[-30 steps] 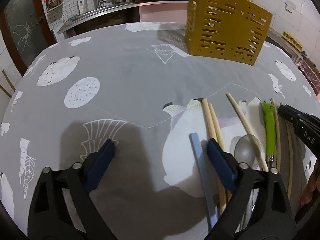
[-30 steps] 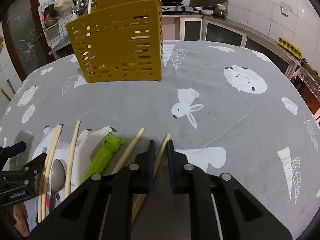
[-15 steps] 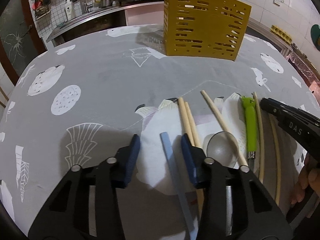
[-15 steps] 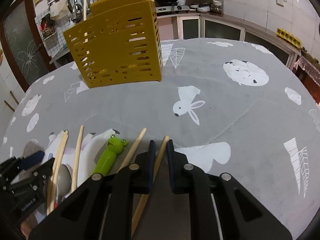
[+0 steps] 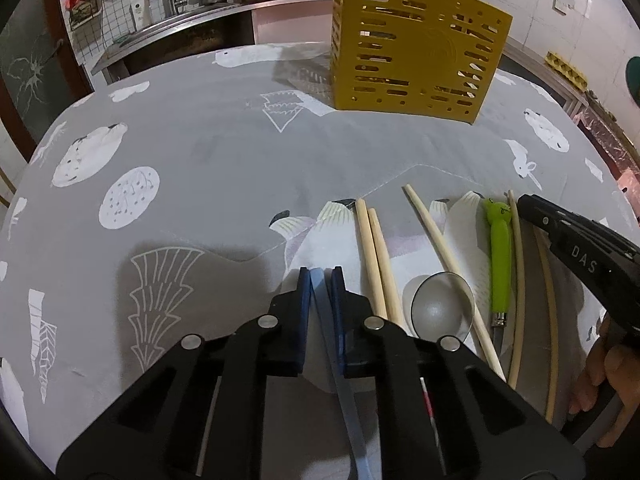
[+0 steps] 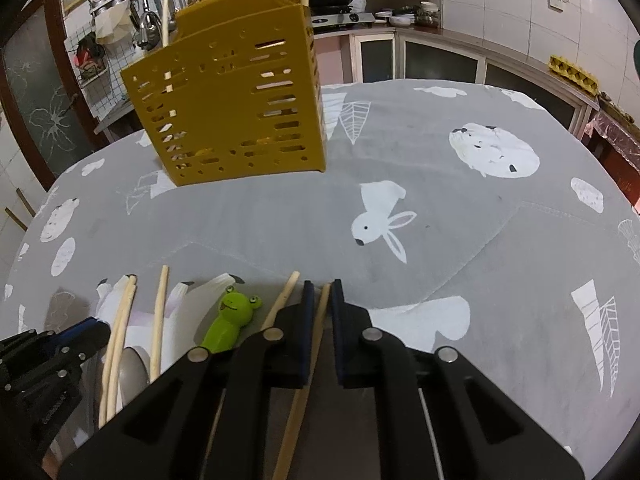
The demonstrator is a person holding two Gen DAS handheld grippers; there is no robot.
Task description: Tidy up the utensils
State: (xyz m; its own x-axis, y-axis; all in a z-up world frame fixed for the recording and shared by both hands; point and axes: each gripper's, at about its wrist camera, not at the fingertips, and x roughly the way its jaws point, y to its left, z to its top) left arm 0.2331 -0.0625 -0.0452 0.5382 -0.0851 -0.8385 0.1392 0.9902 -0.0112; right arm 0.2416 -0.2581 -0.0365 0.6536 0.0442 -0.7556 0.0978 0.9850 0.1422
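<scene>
We hold the left gripper (image 5: 320, 276) low over the grey printed tablecloth (image 5: 208, 160), its blue pads pressed against both sides of a pale blue flat utensil handle (image 5: 346, 400) that runs back toward 6 o'clock. Just at 3 o'clock of it lie a pair of wooden chopsticks (image 5: 378, 260), a metal spoon (image 5: 442, 312), a single chopstick (image 5: 440, 248) and a green frog-headed utensil (image 5: 500, 256). The yellow slotted utensil holder (image 5: 416, 48) stands upright at 12 o'clock, well apart from the row.

We hold the right gripper (image 6: 320, 292) with its jaws nearly closed on one wooden chopstick (image 6: 308, 368); its tip shows between the pads. A second chopstick (image 6: 282, 300) lies just at 9 o'clock of it, then the frog. In the left wrist view, the right gripper's body reads "DAS" (image 5: 584, 258). In the right wrist view, two sticks rise from the holder's top at 11 o'clock.
</scene>
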